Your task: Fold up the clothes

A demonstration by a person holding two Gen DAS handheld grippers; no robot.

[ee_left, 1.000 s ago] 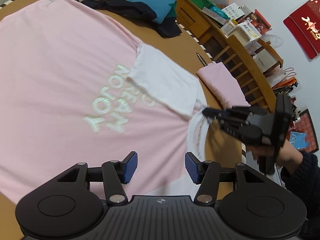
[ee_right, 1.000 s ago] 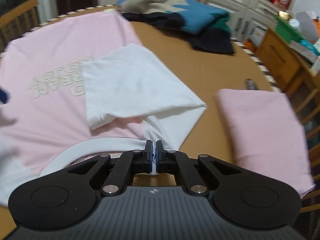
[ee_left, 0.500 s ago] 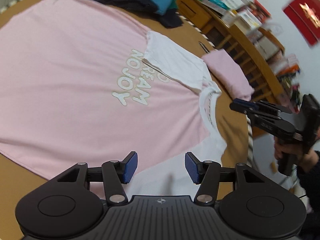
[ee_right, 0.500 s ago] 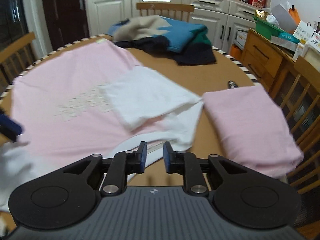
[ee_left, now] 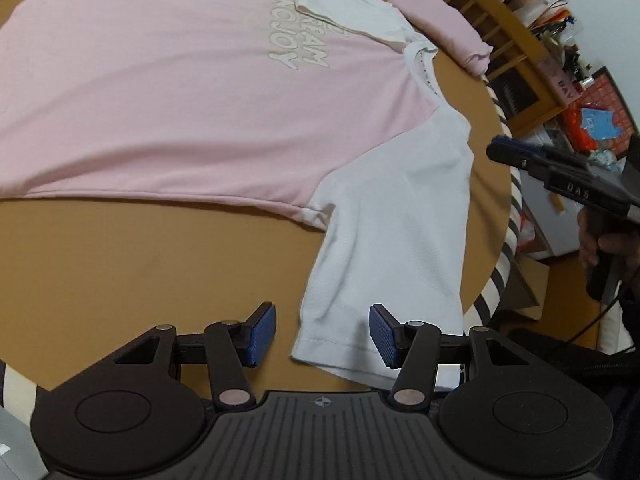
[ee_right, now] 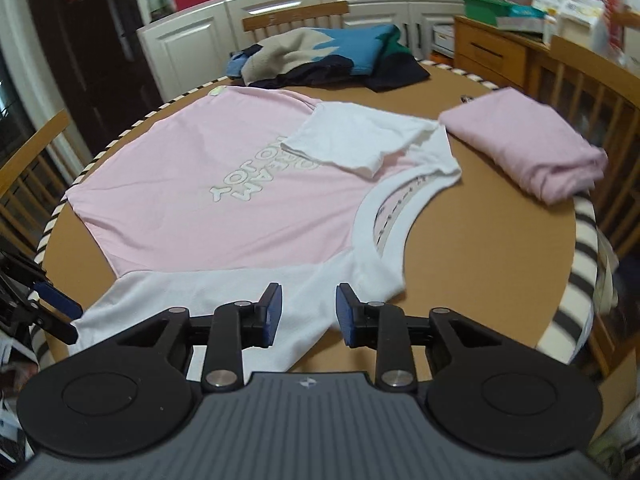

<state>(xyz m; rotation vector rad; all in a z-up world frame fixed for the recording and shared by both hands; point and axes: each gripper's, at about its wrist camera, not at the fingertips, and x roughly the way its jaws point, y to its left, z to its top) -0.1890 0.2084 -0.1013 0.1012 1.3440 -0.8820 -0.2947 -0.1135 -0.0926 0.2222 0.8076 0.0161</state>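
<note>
A pink T-shirt with white sleeves and white lettering lies flat on the round brown table. It also shows in the right wrist view. Its far sleeve is folded over the chest. Its near sleeve lies spread out flat. My left gripper is open and empty, low over the cuff of the near sleeve. My right gripper is open and empty above the near shoulder, and it also shows in the left wrist view off the table's edge.
A folded pink garment lies at the table's right side. A pile of blue, beige and dark clothes sits at the far edge. Wooden chairs and a wooden sideboard stand around the table.
My right gripper opened, let go of the shirt's neckline and drew back off the table edge. My left gripper moved back toward the near sleeve's cuff, still open.
</note>
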